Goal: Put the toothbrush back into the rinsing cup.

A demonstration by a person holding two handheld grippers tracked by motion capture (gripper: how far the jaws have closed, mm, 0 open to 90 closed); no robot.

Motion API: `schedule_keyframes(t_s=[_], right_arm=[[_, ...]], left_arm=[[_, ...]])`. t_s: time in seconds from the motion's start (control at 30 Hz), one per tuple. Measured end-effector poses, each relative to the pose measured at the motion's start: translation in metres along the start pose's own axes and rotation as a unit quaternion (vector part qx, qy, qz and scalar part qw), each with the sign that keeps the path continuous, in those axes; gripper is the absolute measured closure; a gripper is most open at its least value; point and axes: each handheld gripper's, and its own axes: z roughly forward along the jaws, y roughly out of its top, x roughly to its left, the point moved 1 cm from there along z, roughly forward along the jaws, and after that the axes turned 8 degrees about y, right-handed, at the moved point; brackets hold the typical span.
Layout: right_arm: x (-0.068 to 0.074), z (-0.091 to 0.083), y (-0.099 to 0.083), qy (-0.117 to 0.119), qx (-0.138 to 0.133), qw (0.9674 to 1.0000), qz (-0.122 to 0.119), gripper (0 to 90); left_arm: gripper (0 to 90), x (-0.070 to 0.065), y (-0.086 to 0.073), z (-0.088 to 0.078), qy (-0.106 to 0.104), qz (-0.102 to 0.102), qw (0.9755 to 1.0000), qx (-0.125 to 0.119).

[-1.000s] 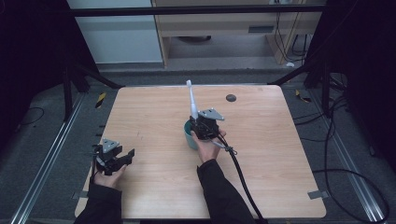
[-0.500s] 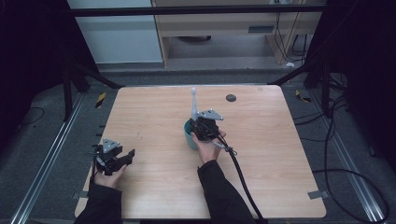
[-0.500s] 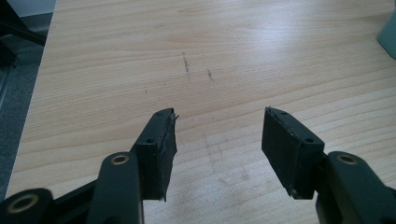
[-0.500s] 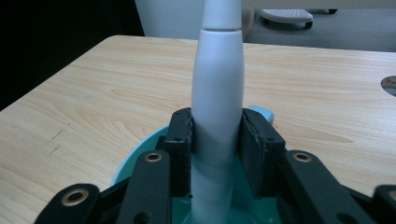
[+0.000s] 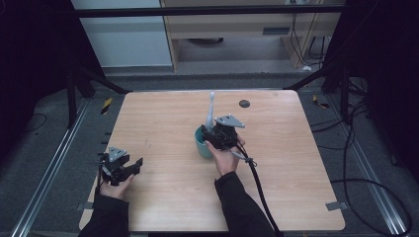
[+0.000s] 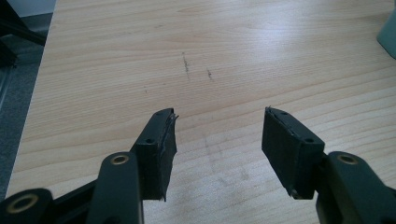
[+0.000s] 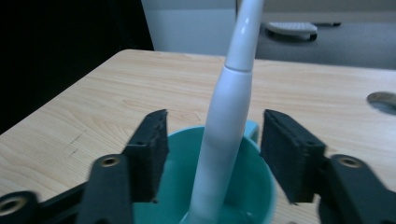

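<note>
A teal cup [image 5: 201, 143] stands near the middle of the wooden table [image 5: 163, 118]. A white electric toothbrush [image 5: 210, 112] stands in it, leaning on the rim. In the right gripper view the toothbrush [image 7: 227, 116] rises from the cup [image 7: 243, 186] between the jaws, with a gap on each side. My right gripper [image 5: 213, 136] sits just behind the cup; its jaws have just been opening and no longer press on the toothbrush. My left gripper [image 5: 129, 167] rests near the table's front left corner. Its fingers [image 6: 159, 149] stand wide apart over bare wood.
A small dark round disc [image 5: 244, 103] lies at the back of the table, right of the toothbrush. The right gripper's cable [image 5: 257, 182] trails toward the front edge. A corner of the cup [image 6: 388, 32] shows at the far right of the left gripper view.
The right gripper's jaws have spread apart and let go of the toothbrush, which now stands in the cup, tipped more to the right than before. The left hand has kept still.
</note>
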Motion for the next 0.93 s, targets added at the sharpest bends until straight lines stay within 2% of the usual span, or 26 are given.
schedule_keyframes(t_s=[0.07, 0.23, 0.4, 0.6, 0.67, 0.8, 0.93], right_arm=[[-0.003, -0.009, 0.002, -0.002, -0.002, 1.0, -0.009, 31.9], [-0.015, -0.034, 0.002, 0.0, -0.001, 0.9999, -0.011, 25.0], [-0.031, -0.057, -0.005, -0.016, 0.01, 0.9993, -0.034, 21.1], [-0.056, -0.083, -0.02, -0.012, 0.02, 0.9996, -0.016, 18.6], [-0.066, -0.091, -0.026, -0.023, 0.023, 0.9993, -0.02, 18.1], [-0.086, -0.107, -0.043, -0.037, 0.037, 0.9986, -0.009, 17.5], [-0.097, -0.115, -0.05, -0.054, 0.055, 0.9968, -0.021, 16.8]], left_arm=[[43.8, 0.0, 0.0, 0.0, 0.0, 0.001, 1.0, 0.001], [43.6, -0.001, -0.001, 0.0, -0.002, 0.001, 1.0, 0.002], [43.1, 0.0, -0.001, 0.0, -0.005, -0.001, 1.0, 0.003], [42.2, 0.0, -0.001, 0.0, -0.008, -0.003, 1.0, 0.005], [42.0, 0.0, -0.001, 0.0, -0.009, -0.004, 0.9999, 0.007], [41.1, -0.001, -0.002, 0.001, -0.013, -0.002, 0.9999, 0.008], [39.1, 0.0, -0.002, 0.001, -0.017, -0.002, 0.9998, 0.011]])
